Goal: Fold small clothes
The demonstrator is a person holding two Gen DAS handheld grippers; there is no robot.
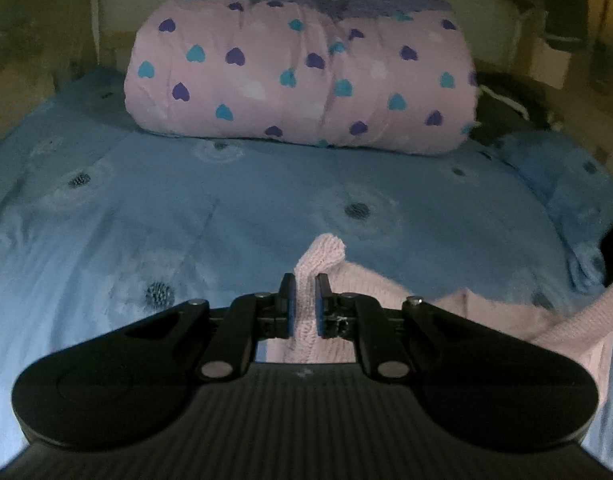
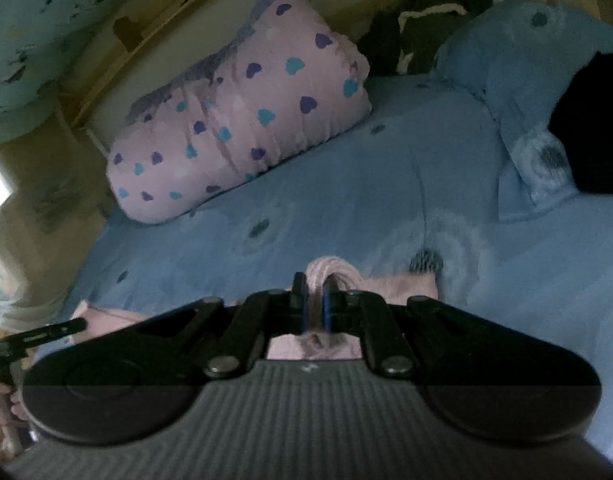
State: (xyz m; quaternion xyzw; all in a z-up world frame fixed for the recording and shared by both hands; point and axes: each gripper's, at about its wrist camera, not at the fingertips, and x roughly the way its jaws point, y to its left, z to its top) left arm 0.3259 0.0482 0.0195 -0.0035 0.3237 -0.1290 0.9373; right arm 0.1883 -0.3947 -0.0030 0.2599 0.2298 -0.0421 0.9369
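Left gripper (image 1: 304, 280): black two-finger unit w/ blue pads, jaws clamped on a bunched fold of the pale pink knitted garment (image 1: 386, 292). A rounded tip of knit sticks up past the fingertips; the rest of the fabric trails away to the right, lying on the light blue bedsheet with dark-centred flower print (image 1: 266, 200). A ribbed pink band of the same garment runs up toward the right edge of the left wrist view.

Right gripper (image 2: 314, 284): same type, jaws closed on another gathered section of the pink knit garment (image 2: 394, 282). Fabric bulges above the pads in a loop, spreads flat to the right and also extends left along the near part of the sheet (image 2: 386, 184).

Far side of the bed, both views: rolled pink quilt with purple and teal heart print (image 1: 298, 76), resting on the sheet, well apart from both grippers. Far right: blue pillow in matching flower fabric (image 2: 518, 64), w/ a dark bundle of cloth (image 2: 422, 20) behind it. A black object (image 2: 590, 120) sits on the pillow at right; identity cannot be told.

Lower left of the right wrist view: part of the other black gripper is visible just beside the pink fabric. Both views are blurred.
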